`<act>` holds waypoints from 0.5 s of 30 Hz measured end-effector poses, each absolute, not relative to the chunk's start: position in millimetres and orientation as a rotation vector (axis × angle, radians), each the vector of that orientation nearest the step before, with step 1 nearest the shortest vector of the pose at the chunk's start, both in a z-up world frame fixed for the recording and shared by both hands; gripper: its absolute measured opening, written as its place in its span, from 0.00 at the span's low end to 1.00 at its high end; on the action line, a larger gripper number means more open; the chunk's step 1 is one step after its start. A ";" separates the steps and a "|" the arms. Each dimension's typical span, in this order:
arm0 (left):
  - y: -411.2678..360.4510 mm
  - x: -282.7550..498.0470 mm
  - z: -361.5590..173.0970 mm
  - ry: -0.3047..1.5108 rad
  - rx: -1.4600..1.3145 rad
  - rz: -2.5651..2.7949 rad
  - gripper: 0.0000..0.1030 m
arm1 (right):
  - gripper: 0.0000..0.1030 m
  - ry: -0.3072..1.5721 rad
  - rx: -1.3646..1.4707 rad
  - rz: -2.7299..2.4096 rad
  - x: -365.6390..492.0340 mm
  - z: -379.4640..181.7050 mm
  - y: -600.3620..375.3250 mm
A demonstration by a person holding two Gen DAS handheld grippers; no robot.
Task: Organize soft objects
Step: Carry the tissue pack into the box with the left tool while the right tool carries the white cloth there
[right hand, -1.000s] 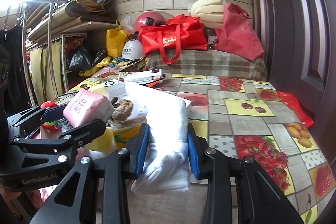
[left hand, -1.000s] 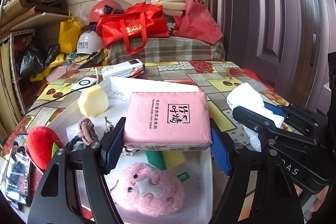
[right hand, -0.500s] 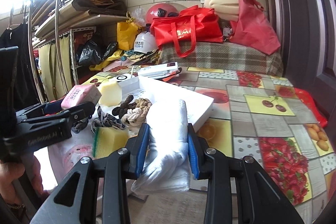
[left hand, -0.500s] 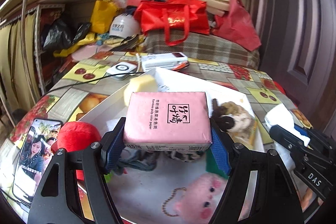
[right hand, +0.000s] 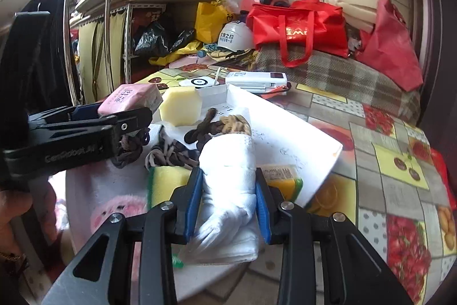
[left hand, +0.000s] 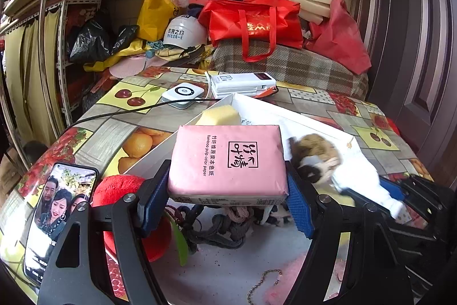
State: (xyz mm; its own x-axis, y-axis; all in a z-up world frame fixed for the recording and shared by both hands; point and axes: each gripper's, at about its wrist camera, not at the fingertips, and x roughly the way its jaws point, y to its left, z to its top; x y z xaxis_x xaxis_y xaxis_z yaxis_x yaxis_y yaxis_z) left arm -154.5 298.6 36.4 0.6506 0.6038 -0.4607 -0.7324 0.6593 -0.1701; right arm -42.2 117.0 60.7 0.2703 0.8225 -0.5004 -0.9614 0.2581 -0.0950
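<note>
A: Left wrist view: what does the left gripper (left hand: 228, 199) hold?
B: A pink pack of bamboo pulp paper (left hand: 227, 160), clamped flat between the blue pads (left hand: 297, 205), label upward. It hangs above a white tray (left hand: 308, 122) that rests on the fruit-patterned surface (left hand: 114, 122).

A: And the right gripper (right hand: 228, 196)?
B: Its jaws stand narrow, pressed on a rolled white cloth (right hand: 228, 170) whose knotted end droops behind the pads. The roll is over the near part of the tray (right hand: 285, 139).

A: What lies in the tray?
B: Right wrist view: a pale yellow hexagonal sponge (right hand: 180, 105) at the far end, knotted brown and tan cords (right hand: 225, 125) in the middle, a yellow-and-green sponge (right hand: 165, 179) just beside the cloth, and a pink plush face (right hand: 117, 213) nearest the camera. In the left view a red plush fruit (left hand: 125, 190) sits at the tray's left edge, beside a phone (left hand: 57, 216) with a lit screen lying on the surface.

A: Beyond the tray?
B: A white power bank (left hand: 242, 82) and a white round-marked device (left hand: 182, 93), then red bags (left hand: 251, 22) on a plaid-covered ledge.
</note>
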 end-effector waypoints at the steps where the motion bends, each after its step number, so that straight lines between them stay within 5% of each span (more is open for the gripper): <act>1: 298.4 -154.0 36.5 0.386 -0.358 0.777 0.72 | 0.34 0.379 -0.434 1.248 -42.1 60.7 124.0; 15: 305.4 -132.1 36.7 0.423 -0.307 0.767 0.72 | 0.34 0.415 -0.426 1.205 -17.5 59.4 157.4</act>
